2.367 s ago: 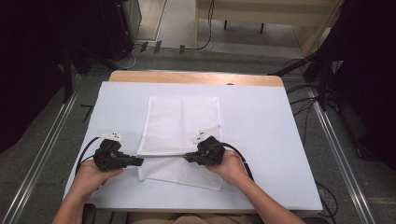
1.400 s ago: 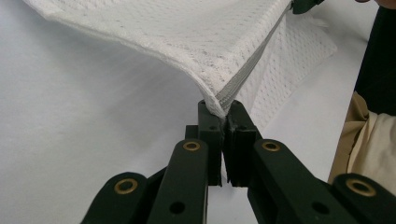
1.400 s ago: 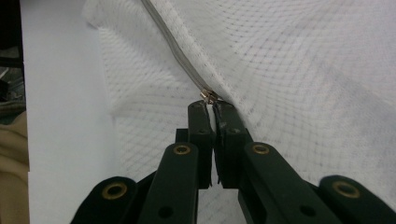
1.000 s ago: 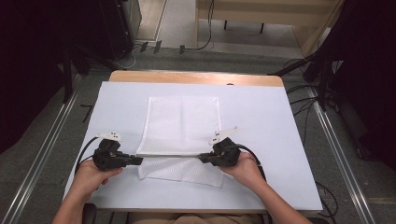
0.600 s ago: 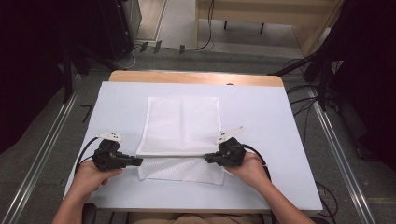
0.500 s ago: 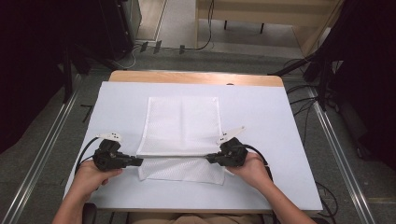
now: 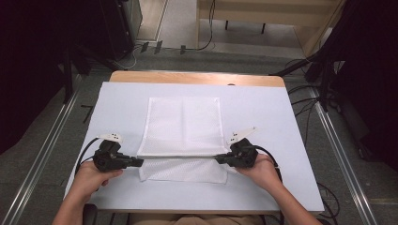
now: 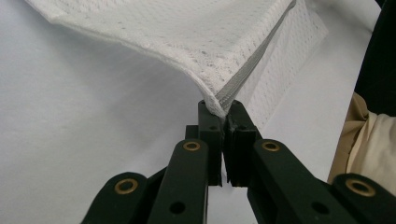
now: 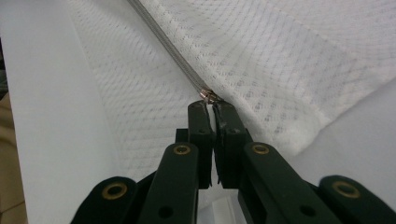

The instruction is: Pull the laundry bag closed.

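1. A white mesh laundry bag [image 7: 183,129] lay flat on the white table [image 7: 263,112], roughly midway between the left and right edges and closer to the near edge than the far one.
2. A grey zipper [image 7: 180,156] ran across the bag parallel to the near edge of the table, with a narrower strip of mesh on the near side of it.
3. The left gripper [image 7: 141,162] sat at the zipper's left end, held by the person's left hand [image 7: 91,176] near the table's near-left corner.
4. In the left gripper view, the jaws were clenched on the corner of the bag [image 8: 219,56] where the zipper [image 8: 247,74] ended, and the mesh lifted slightly off the table there.
5. The right gripper [image 7: 217,160] sat at the zipper's right end, held by the person's right hand [image 7: 258,171].
6. In the right gripper view, its jaws were clamped on the small metal zipper pull [image 9: 207,96], with the zipper [image 9: 163,42] stretching away from the tips across the mesh.
7. The two grippers pointed toward each other along the zipper line, well apart, with the zipper drawn straight between them.
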`<state>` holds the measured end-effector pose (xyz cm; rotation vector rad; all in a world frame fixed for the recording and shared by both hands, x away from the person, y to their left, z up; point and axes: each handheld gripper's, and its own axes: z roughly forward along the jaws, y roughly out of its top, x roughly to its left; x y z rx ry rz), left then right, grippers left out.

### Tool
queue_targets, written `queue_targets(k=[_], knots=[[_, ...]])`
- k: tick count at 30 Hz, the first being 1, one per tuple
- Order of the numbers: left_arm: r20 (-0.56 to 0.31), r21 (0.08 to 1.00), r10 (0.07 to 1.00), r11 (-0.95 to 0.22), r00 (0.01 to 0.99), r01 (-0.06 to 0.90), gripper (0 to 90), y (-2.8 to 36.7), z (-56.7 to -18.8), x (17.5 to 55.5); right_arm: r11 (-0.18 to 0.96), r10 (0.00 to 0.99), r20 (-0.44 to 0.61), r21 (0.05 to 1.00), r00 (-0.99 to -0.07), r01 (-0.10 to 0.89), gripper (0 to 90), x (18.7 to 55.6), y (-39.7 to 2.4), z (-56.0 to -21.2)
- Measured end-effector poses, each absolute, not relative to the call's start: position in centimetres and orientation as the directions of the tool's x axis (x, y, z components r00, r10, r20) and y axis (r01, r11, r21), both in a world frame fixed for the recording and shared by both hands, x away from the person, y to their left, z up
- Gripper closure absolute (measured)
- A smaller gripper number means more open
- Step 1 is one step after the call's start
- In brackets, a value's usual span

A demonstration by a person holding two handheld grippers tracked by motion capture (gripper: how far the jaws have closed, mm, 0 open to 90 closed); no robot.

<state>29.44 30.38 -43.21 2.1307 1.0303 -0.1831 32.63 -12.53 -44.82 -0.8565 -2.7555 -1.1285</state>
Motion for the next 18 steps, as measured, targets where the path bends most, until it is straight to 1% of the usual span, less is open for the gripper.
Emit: queue_targets(k=[7,13,17,18], knots=[[-0.416,0.562,0.61,-0.411,0.675,0.718,87.8,30.0,-43.24,29.47,0.577,0.487,0.24,0.633,-0.84,0.515,88.0,32.41,-13.61,-44.73],[-0.435,0.547,0.609,-0.406,0.663,0.732,87.3,30.12,-43.57,29.61,0.567,0.493,0.259,0.629,-0.831,0.532,87.8,32.55,-13.47,-44.72],[-0.43,0.546,0.612,-0.409,0.663,0.731,86.0,29.94,-43.63,29.71,0.579,0.5,0.253,0.614,-0.828,0.537,87.7,32.78,-13.22,-45.12],[-0.428,0.537,0.617,-0.414,0.66,0.735,84.4,30.03,-43.66,29.79,0.579,0.502,0.253,0.611,-0.827,0.539,87.6,32.85,-13.13,-45.21]])
